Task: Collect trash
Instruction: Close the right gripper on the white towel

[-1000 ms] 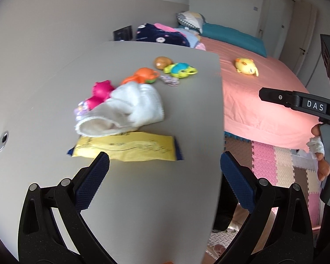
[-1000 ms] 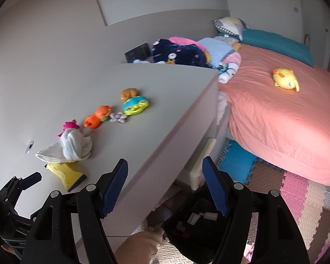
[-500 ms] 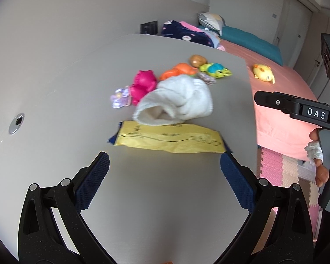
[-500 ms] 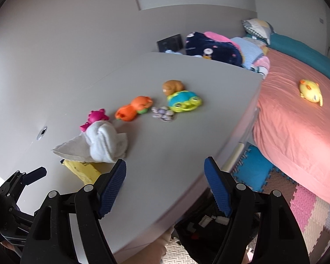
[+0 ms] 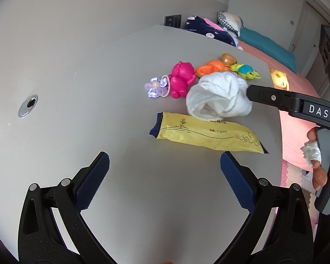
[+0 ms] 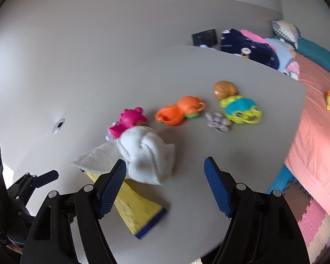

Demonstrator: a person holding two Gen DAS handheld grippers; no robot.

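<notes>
Yellow wrapper [image 5: 206, 133] lies flat, long axis left-right.

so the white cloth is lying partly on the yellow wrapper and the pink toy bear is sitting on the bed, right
Not quite. The white cloth does lie partly on the yellow wrapper, but the pink toy bear is on the grey table, just behind the cloth, not on the bed. The left wrist view shows this clearly.

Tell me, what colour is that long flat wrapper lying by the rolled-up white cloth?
Yellow with dark blue crimped ends: the wrapper, clearest in the left wrist view.
</notes>
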